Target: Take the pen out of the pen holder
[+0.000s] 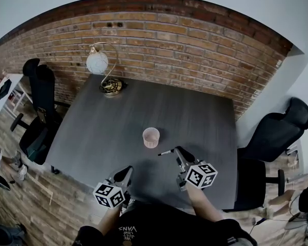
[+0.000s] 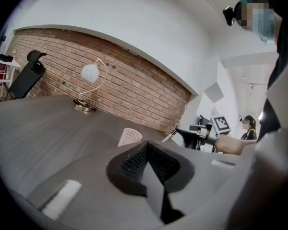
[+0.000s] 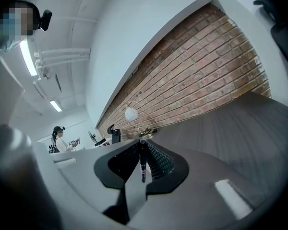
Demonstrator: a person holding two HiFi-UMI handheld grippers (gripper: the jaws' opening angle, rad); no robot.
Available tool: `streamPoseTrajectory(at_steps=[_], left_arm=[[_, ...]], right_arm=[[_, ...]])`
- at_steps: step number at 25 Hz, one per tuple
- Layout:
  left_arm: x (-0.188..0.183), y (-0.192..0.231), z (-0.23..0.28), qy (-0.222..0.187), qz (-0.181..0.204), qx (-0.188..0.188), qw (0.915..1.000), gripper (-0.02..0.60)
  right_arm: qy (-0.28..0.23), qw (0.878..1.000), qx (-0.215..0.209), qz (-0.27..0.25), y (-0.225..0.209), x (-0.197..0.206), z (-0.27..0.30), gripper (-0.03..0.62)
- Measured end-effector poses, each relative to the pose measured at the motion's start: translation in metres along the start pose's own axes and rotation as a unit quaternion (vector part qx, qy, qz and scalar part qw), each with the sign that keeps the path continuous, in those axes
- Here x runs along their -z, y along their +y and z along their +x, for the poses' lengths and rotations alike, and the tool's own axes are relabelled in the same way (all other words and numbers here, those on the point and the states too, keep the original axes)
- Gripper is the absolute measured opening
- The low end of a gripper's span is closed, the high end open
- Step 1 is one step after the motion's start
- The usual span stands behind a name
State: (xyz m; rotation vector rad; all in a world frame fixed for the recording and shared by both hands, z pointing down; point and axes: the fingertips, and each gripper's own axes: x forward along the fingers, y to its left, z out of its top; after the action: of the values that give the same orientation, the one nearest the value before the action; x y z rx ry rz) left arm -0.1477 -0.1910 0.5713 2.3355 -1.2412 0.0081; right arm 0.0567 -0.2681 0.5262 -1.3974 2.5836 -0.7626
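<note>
A pink mesh pen holder [image 1: 151,137] stands upright near the middle of the dark grey table [image 1: 102,132]; it also shows in the left gripper view [image 2: 130,136]. Just to its right and nearer me, my right gripper [image 1: 177,150] is shut on a dark pen [image 1: 166,151] whose tip sticks out leftward, outside the holder. In the right gripper view the pen [image 3: 143,165] stands pinched between the jaws of that gripper [image 3: 142,150]. My left gripper [image 1: 128,171] hovers at the table's near edge, shut and empty [image 2: 147,148], pointing toward the holder.
A brass desk lamp [image 1: 101,68] with a white globe stands at the table's far left corner. Black office chairs flank the table at left [image 1: 40,104] and right [image 1: 274,137]. A brick wall [image 1: 195,45] runs behind.
</note>
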Motion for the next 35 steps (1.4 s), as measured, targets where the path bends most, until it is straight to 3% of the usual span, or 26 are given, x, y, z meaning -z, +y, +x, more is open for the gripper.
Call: streamPoseTrajectory(at_steps=[20, 35], left_arm=[[0.038, -0.052, -0.011, -0.025, -0.016, -0.043, 0.9986, 0.052], [0.06, -0.067, -0.017, -0.032, -0.028, -0.066, 0.9969, 0.052]], right_arm=[[0.061, 0.997, -0.038, 0.011, -0.016, 0.045, -0.063, 0.044], [0.098, 0.993, -0.058, 0.017, -0.021, 0.072, -0.088, 0.044]])
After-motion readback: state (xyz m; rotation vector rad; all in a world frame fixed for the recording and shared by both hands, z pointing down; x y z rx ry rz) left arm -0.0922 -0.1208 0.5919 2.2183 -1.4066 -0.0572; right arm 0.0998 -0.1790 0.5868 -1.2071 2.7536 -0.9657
